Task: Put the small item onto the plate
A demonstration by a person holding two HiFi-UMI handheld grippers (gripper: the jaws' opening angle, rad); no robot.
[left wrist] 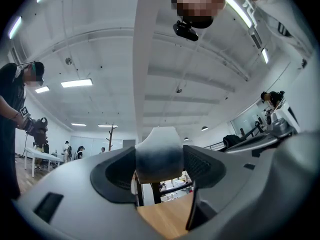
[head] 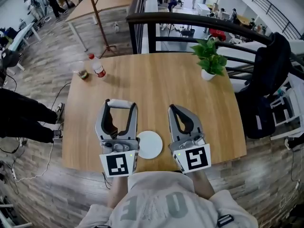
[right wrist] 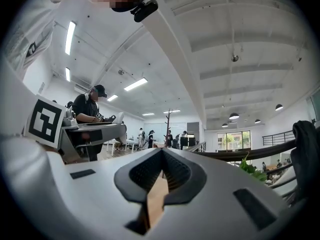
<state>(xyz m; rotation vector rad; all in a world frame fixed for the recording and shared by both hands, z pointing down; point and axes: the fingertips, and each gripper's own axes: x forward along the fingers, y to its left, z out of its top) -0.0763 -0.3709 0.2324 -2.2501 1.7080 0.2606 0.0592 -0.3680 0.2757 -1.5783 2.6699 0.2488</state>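
Observation:
A small white item (head: 120,103), white at the top and shading to dark grey lower down, spans the tips of my left gripper (head: 118,106). In the left gripper view the item (left wrist: 159,156) fills the gap between the two dark pads, and the left gripper (left wrist: 160,171) is shut on it. The round white plate (head: 150,144) lies on the wooden table (head: 161,84) near its front edge, between the two grippers and just right of the left one. My right gripper (head: 173,109) rests to the right of the plate, and in its own view the right gripper (right wrist: 161,156) has its jaws shut together on nothing.
A plastic bottle with a red cap (head: 98,65) and a clear cup (head: 80,71) stand at the table's far left. A potted green plant (head: 209,57) stands at the far right. A black railing (head: 199,22) runs behind the table. A dark jacket (head: 271,75) hangs to the right.

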